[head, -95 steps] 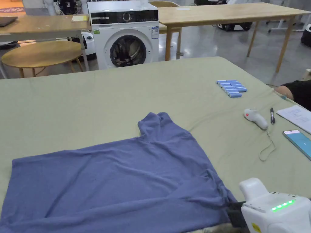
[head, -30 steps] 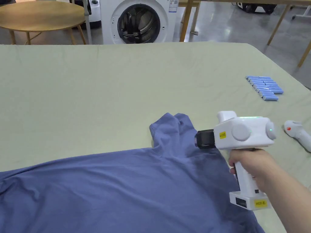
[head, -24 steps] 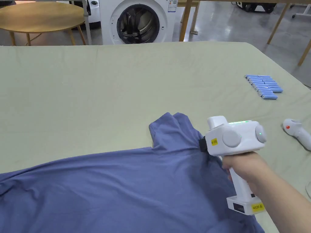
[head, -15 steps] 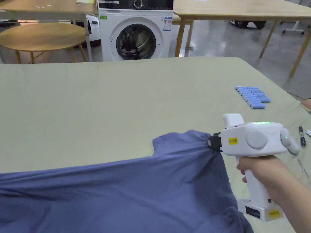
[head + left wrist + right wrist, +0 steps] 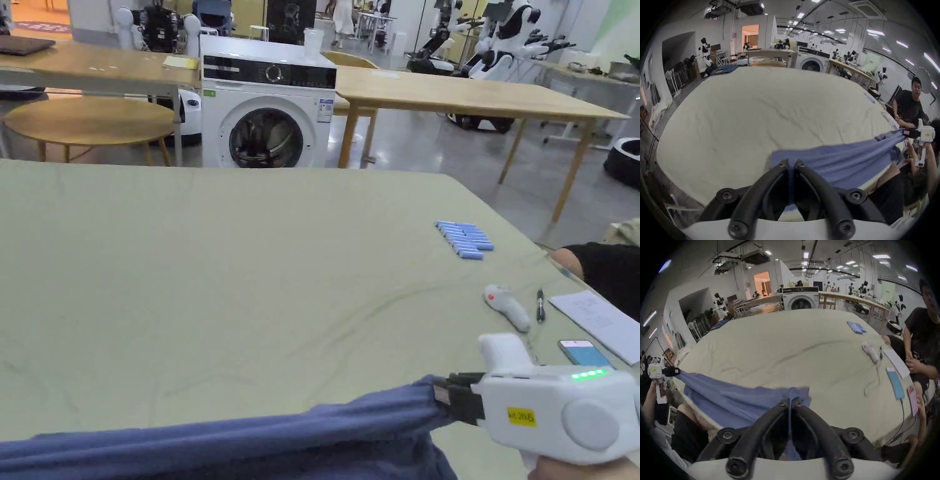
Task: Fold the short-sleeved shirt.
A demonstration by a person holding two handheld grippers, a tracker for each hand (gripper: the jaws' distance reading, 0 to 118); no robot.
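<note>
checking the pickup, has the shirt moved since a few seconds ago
Yes. The shirt, then spread flat, is pulled toward the person, farther from the blue batteries.

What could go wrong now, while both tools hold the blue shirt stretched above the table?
1. The right tool and the left tool each pinch only a small bunch of the blue shirt; under this tension an edge may slip out.
2. Swinging the shirt down could sweep the white handheld device, the pen or the phone lying near the right tool.
</note>
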